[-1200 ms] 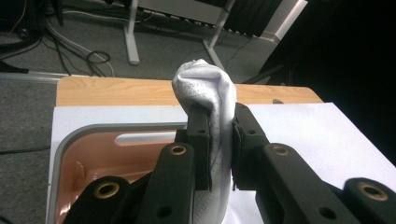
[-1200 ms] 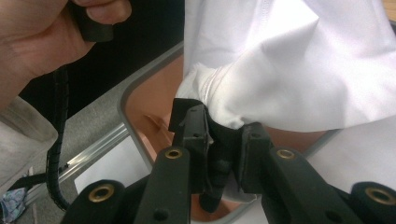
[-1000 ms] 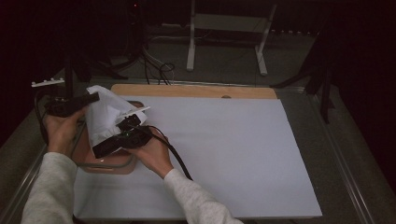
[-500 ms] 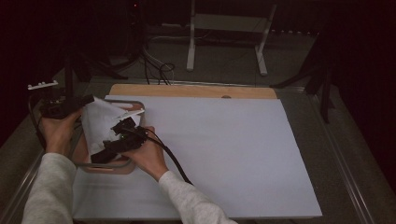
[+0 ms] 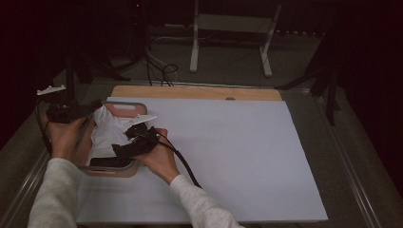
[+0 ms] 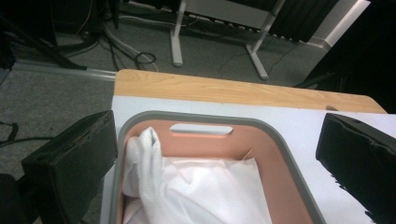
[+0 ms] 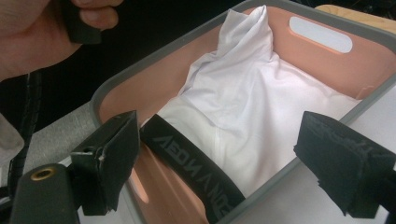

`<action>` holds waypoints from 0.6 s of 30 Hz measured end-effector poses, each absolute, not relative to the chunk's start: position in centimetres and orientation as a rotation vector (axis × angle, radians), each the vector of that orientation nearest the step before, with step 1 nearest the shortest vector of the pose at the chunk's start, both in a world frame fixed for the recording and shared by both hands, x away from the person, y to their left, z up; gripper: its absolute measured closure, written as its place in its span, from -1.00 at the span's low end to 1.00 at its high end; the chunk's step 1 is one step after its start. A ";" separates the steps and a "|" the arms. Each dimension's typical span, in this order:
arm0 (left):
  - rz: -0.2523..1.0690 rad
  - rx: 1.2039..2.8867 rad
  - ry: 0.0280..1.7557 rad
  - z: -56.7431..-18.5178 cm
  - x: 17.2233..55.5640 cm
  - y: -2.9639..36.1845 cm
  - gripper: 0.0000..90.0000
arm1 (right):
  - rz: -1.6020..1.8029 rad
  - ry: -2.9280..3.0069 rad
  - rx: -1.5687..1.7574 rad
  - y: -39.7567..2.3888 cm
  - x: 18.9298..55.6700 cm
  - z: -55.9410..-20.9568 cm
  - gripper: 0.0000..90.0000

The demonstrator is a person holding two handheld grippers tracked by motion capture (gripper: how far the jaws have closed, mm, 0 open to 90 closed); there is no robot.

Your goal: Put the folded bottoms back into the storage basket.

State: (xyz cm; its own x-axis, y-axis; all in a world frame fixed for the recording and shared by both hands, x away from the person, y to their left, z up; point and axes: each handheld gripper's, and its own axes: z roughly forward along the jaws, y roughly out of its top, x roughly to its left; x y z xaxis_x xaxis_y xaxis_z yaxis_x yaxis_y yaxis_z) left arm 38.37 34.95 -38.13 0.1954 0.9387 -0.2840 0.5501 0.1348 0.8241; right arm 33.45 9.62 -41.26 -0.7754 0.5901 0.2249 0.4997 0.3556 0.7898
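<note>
**A:** White crumpled cloth garment with a black lettered elastic band (image 7: pixel 243 112), lying inside the pink plastic basket with the grey rim (image 5: pixel 124 104), at the left side of the table

**B:** Gripped by anything?

**A:** By nothing. Left gripper (image 6: pixel 215 158) with jaws spread wide, having just been opening, nothing between them, only looking down on the far half of the basket. Right gripper (image 7: pixel 219 168) the same: jaws far apart, having just been opening, cloth and band under the gap but not pressed by the pads

**B:** And why lying so?

**A:** Probably let go into the basket for keeping; soft cloth, so held together by the walls. One peak leaning up in the far corner beside the handle slot (image 6: pixel 201 129). Black band (image 7: pixel 191 168) draped over the near rim, half outside

**B:** Anything else around?

**A:** Large white sheet (image 5: pixel 228 156) covering the grey table (image 5: pixel 347 161), light wooden board (image 5: pixel 199 92) just behind the basket, white metal stand (image 5: pixel 228 28) and dark cables (image 5: pixel 161 71) on the floor, well apart

**B:** Anything in the way?

**A:** Only the basket rim, near to both pairs of jaws, and the hanging band, perhaps able to pull the cloth out again
</note>
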 end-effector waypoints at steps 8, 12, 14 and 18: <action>0.502 1.567 1.352 -38.0 38.1 33.4 -0.99 | 1.409 2.497 0.984 8.2 33.4 -40.7 -0.71; 0.511 1.587 1.309 -38.0 37.9 32.7 -0.99 | 1.395 2.500 0.961 7.3 33.6 -40.6 -0.73; 0.514 1.592 1.295 -38.0 37.8 32.4 -0.99 | 1.395 2.497 0.962 6.8 33.6 -40.5 -0.74; 0.510 1.616 1.255 -38.0 37.3 31.8 -0.99 | 1.404 2.496 0.949 5.6 33.7 -40.4 -0.76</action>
State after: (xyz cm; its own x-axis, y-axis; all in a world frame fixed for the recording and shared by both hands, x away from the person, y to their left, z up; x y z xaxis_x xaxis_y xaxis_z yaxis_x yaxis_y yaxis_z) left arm 37.33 31.76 -38.04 0.3761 0.8974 -0.2308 0.4821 0.0232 0.8758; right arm 33.67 5.56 -40.35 -0.7951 0.5764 0.1885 0.4605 0.3716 0.8062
